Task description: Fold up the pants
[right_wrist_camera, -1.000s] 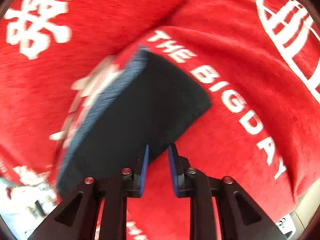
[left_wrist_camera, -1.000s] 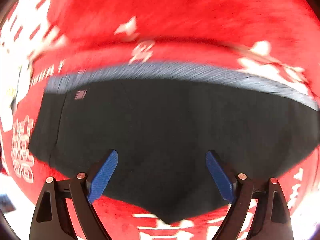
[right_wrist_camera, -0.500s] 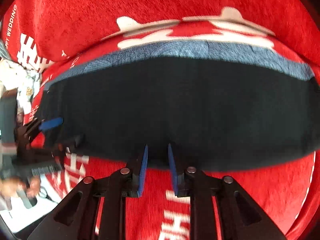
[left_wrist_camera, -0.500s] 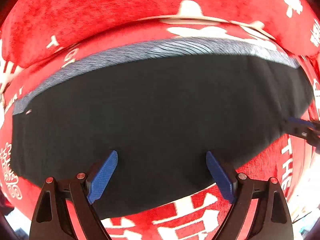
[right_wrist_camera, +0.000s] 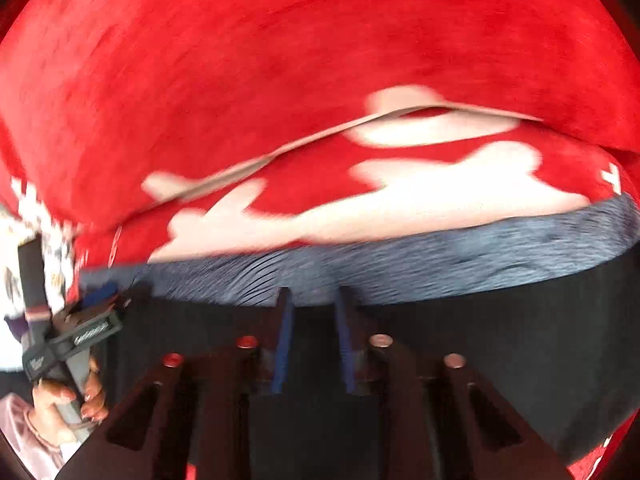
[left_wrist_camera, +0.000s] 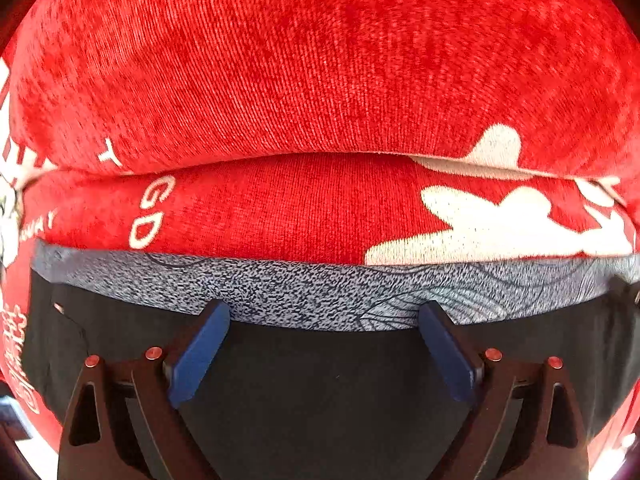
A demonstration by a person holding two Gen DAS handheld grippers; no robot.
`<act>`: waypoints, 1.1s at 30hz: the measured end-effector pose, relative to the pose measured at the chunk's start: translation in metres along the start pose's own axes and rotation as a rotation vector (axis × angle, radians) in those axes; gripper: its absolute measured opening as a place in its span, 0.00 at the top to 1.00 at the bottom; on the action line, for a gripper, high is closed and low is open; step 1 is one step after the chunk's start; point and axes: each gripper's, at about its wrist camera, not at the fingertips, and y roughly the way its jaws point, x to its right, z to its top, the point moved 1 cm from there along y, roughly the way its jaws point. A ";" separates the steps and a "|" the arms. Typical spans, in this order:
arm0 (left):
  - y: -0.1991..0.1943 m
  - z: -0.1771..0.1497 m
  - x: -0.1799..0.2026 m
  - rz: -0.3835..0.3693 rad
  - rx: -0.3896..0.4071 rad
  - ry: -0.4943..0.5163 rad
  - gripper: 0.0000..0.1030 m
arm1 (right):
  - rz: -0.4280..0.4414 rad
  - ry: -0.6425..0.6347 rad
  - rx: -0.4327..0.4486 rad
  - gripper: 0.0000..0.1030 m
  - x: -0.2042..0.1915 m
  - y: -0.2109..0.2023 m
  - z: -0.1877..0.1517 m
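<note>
The pants [left_wrist_camera: 320,380] are black with a speckled grey-blue waistband [left_wrist_camera: 304,296] and lie flat on a red cushion. My left gripper [left_wrist_camera: 324,316] is open, with its blue fingers wide apart over the black cloth and the tips at the waistband's near edge. It holds nothing. In the right wrist view the pants [right_wrist_camera: 500,360] fill the lower half and the waistband [right_wrist_camera: 440,264] runs across. My right gripper [right_wrist_camera: 312,300] has its fingers nearly together over the black cloth at the waistband; whether cloth is pinched is unclear. The left gripper [right_wrist_camera: 100,300] shows at the far left.
The red cushion [left_wrist_camera: 320,216] has white lettering and shapes. A second red cushion [left_wrist_camera: 320,60] rises behind it, with a seam between them. A hand [right_wrist_camera: 64,404] holds the left gripper's handle in the right wrist view.
Both grippers have moved forward across the pants to the waistband. The left stays wide open and the right stays narrow. The right view is now motion-blurred.
</note>
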 end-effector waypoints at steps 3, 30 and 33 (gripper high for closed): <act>-0.010 -0.002 0.002 0.031 -0.015 0.023 0.06 | -0.068 0.121 0.056 0.89 0.041 -0.017 0.004; -0.060 -0.108 0.111 -0.088 -0.100 0.223 0.06 | 0.204 0.606 0.073 0.52 0.136 -0.097 -0.148; -0.065 -0.105 0.113 -0.073 -0.100 0.209 0.06 | 0.206 0.636 0.124 0.52 0.148 -0.104 -0.138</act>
